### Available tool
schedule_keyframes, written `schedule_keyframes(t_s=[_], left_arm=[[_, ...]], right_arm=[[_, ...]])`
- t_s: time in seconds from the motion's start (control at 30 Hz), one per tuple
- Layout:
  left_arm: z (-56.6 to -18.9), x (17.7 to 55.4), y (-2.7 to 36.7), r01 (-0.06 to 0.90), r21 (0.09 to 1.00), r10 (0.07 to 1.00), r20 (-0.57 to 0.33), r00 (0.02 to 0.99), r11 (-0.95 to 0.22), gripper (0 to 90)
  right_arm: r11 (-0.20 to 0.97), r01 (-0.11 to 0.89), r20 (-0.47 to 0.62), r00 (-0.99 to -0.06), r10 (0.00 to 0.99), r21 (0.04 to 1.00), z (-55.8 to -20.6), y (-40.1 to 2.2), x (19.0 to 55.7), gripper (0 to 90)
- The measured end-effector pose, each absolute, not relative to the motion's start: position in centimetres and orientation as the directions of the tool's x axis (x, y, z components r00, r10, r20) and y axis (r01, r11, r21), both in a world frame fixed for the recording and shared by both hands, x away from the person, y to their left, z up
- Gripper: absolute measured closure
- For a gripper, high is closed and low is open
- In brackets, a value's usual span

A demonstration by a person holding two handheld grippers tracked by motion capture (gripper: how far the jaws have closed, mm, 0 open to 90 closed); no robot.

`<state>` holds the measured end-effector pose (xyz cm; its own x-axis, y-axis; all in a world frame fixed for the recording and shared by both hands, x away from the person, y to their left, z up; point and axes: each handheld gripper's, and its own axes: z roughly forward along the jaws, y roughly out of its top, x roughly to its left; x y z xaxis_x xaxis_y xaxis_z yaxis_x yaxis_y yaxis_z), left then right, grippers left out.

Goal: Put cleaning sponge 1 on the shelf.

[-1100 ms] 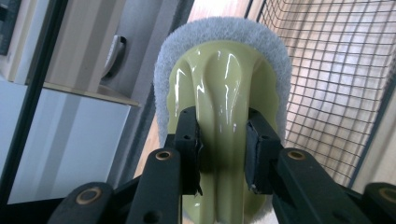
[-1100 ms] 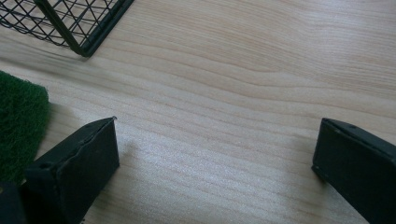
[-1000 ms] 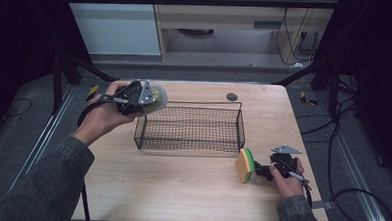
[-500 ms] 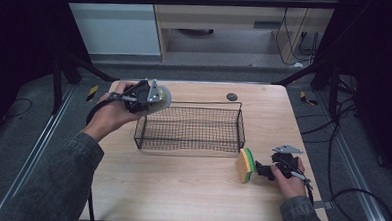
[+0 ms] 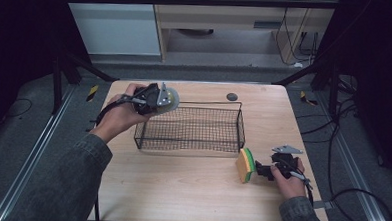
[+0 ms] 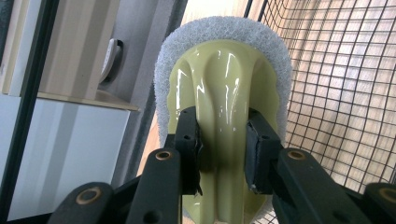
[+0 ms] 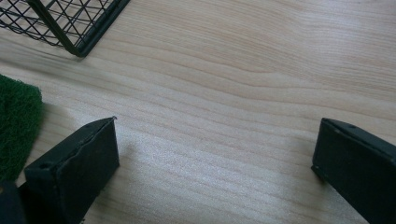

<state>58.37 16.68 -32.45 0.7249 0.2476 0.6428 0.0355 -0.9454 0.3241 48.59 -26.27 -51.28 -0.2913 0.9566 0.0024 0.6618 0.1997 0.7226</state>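
My left gripper [image 5: 160,97] pinches the scrubber's yellow-green handle [image 6: 227,107], pad outward, at the wire basket's [image 5: 192,145] corner, ready to drop in. My right gripper [image 7: 215,161] rests wide beside the sponge [image 5: 245,164].

Pale yellow-green glossy scrubber [image 6: 224,93] with a white mesh-textured pad, black wire basket [image 5: 193,128] in a grid pattern, yellow sponge [image 5: 245,165] with a dark green layer, light wood-grain bench [image 5: 180,195], black fingers [image 7: 74,168]
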Motion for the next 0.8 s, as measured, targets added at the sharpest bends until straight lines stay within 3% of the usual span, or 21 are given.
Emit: schedule_keyframes(t_s=[0.8], left_arm=[[-34.0,58.3,17.0,0.025,0.307,0.222,0.627,0.747,-0.951,70.0]], right_arm=[[0.202,0.659,0.000,-0.292,0.956,0.725,-51.3,-26.3,48.6,0.6]])
